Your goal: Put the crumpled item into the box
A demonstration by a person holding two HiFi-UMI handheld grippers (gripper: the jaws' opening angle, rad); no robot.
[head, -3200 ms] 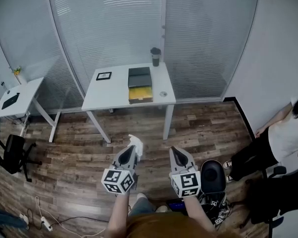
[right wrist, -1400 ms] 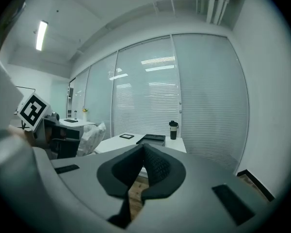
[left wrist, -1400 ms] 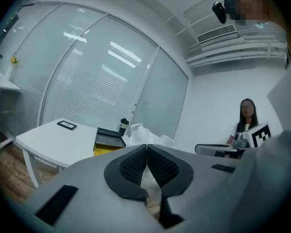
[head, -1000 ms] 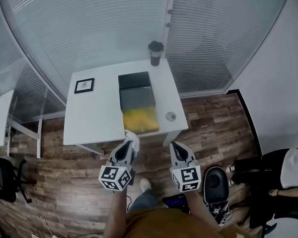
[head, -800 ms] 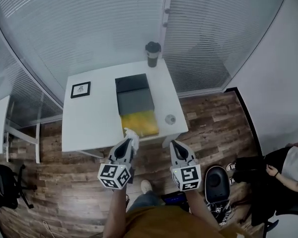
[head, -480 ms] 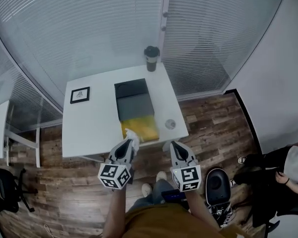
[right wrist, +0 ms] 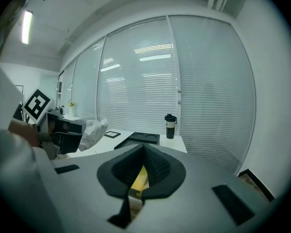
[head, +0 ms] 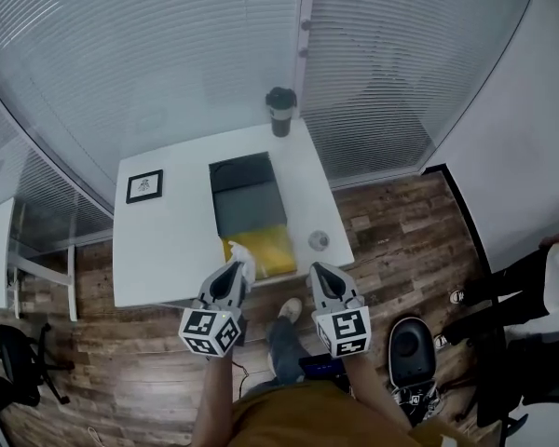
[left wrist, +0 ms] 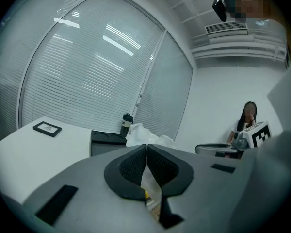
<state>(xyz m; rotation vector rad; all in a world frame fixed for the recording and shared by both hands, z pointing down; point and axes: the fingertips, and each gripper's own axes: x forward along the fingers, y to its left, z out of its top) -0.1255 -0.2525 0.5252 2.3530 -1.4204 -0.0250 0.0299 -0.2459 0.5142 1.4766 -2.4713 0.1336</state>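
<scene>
You stand at the near edge of a white table [head: 168,240] on a wood floor [head: 401,222], with slatted blinds [head: 168,54] along the far side. A person [head: 540,287] is at the far right of the room, well apart from the table. On the table lies a long box [head: 250,214], its far part dark and its near part yellow, running from the middle toward the near edge. Your left gripper [head: 235,270] is pressed together on a white wad [head: 240,254]. The left gripper view shows the pads meeting with the wad [left wrist: 143,135] pinched between them and bulging out beyond the tips. In the head view, the wad shows against the near left corner of the box's yellow part, held in the gripper and not lying in the box. Your right gripper [head: 319,273] hangs just right of the box's near end. Its jaws are pressed together tip to tip and hold nothing; only the box's yellow shows through the gap behind the tips. A dark cup [head: 279,110] stands upright at the table's far edge, just beyond the box. A small black frame [head: 144,186] lies flat on the far left of the table. A small round thing [head: 318,240] sits right of the box, near the table's near right corner; what it is cannot be made out.
</scene>
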